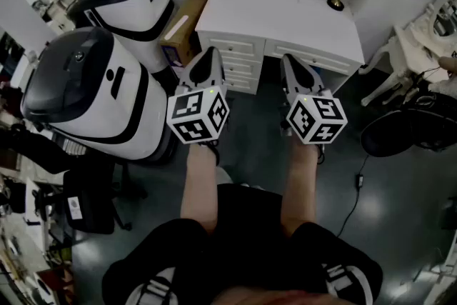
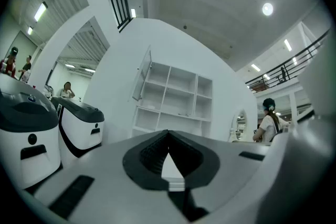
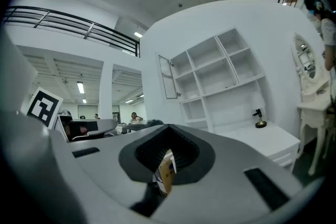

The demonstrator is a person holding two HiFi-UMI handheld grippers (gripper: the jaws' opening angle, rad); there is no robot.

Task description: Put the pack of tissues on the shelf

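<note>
White shelf [image 3: 220, 73] — open compartments — above white desk [image 1: 285, 19]

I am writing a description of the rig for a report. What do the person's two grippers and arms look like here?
The left gripper and the right gripper are alike: light grey, tapering bodies with dark ribbed pads inside the jaws. Each carries a white cube with black square markers. The person wears a black short-sleeved top with white stripes.
</note>
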